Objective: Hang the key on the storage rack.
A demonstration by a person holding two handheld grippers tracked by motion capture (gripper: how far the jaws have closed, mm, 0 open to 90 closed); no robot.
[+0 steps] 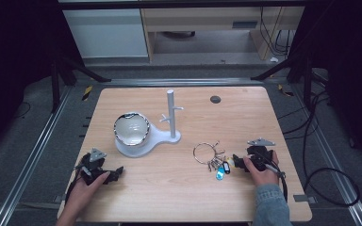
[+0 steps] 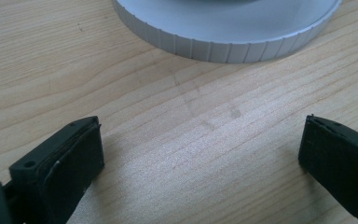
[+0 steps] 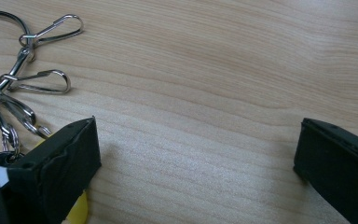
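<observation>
The left gripper (image 1: 116, 172) rests near the tabletop's (image 1: 179, 197) near-left corner, jaws spread wide over bare wood, holding nothing; in the left gripper view the ribbed rim of the white stand base (image 2: 223, 44) lies just beyond them. The right gripper (image 1: 234, 161) sits toward the near-right edge, jaws likewise released and empty, with the key bunch (image 1: 212, 157) just beside its left jaw.

There is one white stand (image 1: 170, 117) near the middle of the tabletop, a single post with short pegs rising from its base. One bowl (image 1: 131, 129), white with a dark rim, sits on the base's left part. One large metal ring carries several clips (image 3: 44, 79) and small tags, one blue and one yellow. One dark round disc (image 1: 215, 99) lies near the far edge. No writing can be read.
</observation>
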